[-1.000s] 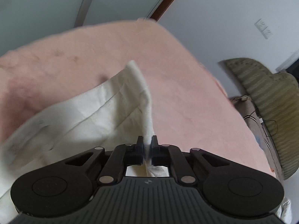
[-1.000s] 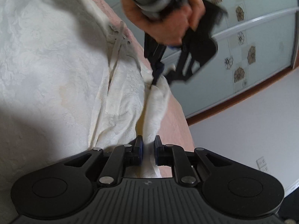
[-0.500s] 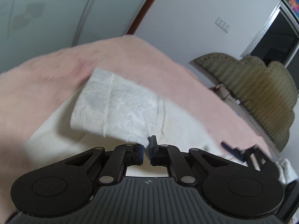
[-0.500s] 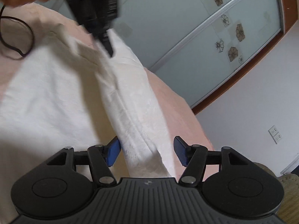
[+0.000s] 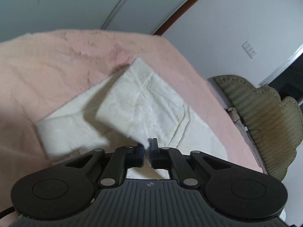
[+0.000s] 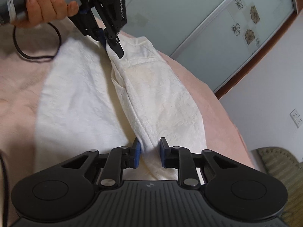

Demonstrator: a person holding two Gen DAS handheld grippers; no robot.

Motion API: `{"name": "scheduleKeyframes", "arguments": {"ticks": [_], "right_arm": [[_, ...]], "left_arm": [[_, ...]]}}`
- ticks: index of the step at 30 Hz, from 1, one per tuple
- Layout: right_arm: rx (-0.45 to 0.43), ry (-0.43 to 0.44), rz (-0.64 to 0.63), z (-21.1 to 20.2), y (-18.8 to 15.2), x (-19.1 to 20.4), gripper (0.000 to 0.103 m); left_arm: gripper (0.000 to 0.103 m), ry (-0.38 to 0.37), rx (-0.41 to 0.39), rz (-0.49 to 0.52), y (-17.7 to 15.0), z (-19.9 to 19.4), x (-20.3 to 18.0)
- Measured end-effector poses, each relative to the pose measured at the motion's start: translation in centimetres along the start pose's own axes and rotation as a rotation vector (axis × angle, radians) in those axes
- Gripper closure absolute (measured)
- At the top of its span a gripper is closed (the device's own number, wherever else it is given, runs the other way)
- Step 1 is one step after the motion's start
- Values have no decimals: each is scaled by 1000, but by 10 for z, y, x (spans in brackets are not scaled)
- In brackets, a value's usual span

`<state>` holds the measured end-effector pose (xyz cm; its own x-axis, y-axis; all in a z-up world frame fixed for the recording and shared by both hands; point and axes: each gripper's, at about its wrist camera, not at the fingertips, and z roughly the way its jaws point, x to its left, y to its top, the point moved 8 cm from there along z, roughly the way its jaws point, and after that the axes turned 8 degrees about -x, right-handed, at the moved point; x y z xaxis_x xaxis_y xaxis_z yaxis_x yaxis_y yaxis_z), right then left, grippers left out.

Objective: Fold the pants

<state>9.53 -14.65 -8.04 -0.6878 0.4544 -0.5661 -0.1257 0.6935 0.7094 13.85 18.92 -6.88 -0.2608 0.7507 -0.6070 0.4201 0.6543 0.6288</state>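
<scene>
The white pants (image 6: 79, 102) lie on the pink bed (image 5: 47, 79), spread flat so they are easy to fold. One part is lifted up off the rest, and that is the flap being folded over.

The left gripper (image 5: 147, 149) has its jaws pressed tight on a corner of the pants, so the cloth does not slip while it is carried. In the right wrist view the left gripper (image 6: 113, 46) pinches the far end of the raised fold, and a hand (image 6: 45, 5) holds its handle just above the pants.

The right gripper (image 6: 149, 148) sits at the near end of the same raised fold. Its blue pads (image 6: 136, 150) stand a little apart with the cloth between them, so it is part way open and I think it is not pinching now. One pad touches the cloth; I cannot tell about the other.

I think the flap needs to be laid down flat on the rest of the pants. It could land crooked, since only one end is held
</scene>
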Motion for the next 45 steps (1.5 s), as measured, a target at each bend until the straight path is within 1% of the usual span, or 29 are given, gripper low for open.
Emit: {"name": "scheduleKeyframes", "arguments": {"ticks": [3, 7, 10, 14, 17, 19, 20, 22, 23, 24, 25, 26, 27, 28, 30, 32, 33, 35, 36, 37, 38, 39, 42, 43, 45], "right_arm": [[-13, 40, 59, -10, 1, 7, 87], [-27, 90, 107, -20, 5, 21, 87], [-39, 133, 160, -29, 10, 32, 87], [-46, 156, 213, -38, 13, 37, 87], [-54, 163, 252, -42, 16, 35, 87], [-59, 177, 290, -43, 17, 36, 87], [-60, 181, 300, -43, 18, 37, 87], [-56, 186, 297, -44, 20, 41, 87], [-52, 196, 313, -43, 18, 43, 86], [-50, 212, 347, -40, 16, 41, 84], [-57, 215, 387, -39, 14, 38, 84], [-62, 220, 435, -38, 13, 34, 84], [-63, 224, 483, -37, 11, 30, 84], [-65, 225, 519, -38, 10, 28, 83], [-72, 219, 562, -41, 8, 25, 83], [-98, 200, 601, -52, 8, 19, 83], [-121, 187, 629, -61, 7, 15, 82], [-161, 135, 708, -81, 0, -5, 82], [-173, 87, 756, -92, -10, -16, 82], [-167, 26, 801, -102, -23, -28, 82], [-146, -42, 835, -111, -37, -40, 82], [-116, -116, 863, -119, -54, -51, 82], [30, -358, 988, -149, -117, -81, 82], [63, -429, 1038, -162, -137, -87, 82], [97, -546, 1132, -189, -172, -95, 82]], "left_arm": [[100, -16, -33, 55, 2, -16, -6], [100, -5, -30, 110, 0, -35, -3], [100, 28, -6, 114, -5, -41, 5], [99, 52, 15, 124, -10, -45, 16], [98, 70, 6, 161, -10, -45, 17], [98, 92, 12, 144, -12, -44, 20], [98, 93, 7, 152, -12, -45, 19], [96, 109, 7, 186, -14, -44, 24], [93, 124, 23, 200, -17, -40, 25], [83, 134, 35, 206, -19, -37, 27], [83, 135, 29, 200, -19, -38, 27], [81, 139, 25, 200, -18, -40, 27], [76, 144, 25, 208, -16, -42, 25], [74, 163, 19, 214, -15, -46, 25], [73, 198, -17, 226, -9, -56, 23], [72, 241, -77, 260, -2, -68, 17], [72, 264, -118, 282, 2, -74, 13], [69, 272, -183, 331, 8, -83, 0], [63, 259, -200, 360, 10, -85, -9], [60, 234, -201, 392, 9, -84, -19], [55, 201, -190, 420, 7, -80, -30], [53, 161, -170, 445, 2, -74, -41], [53, 42, -92, 512, -22, -57, -77], [53, 1, -70, 539, -31, -52, -89], [51, -81, -25, 595, -51, -44, -115]]}}
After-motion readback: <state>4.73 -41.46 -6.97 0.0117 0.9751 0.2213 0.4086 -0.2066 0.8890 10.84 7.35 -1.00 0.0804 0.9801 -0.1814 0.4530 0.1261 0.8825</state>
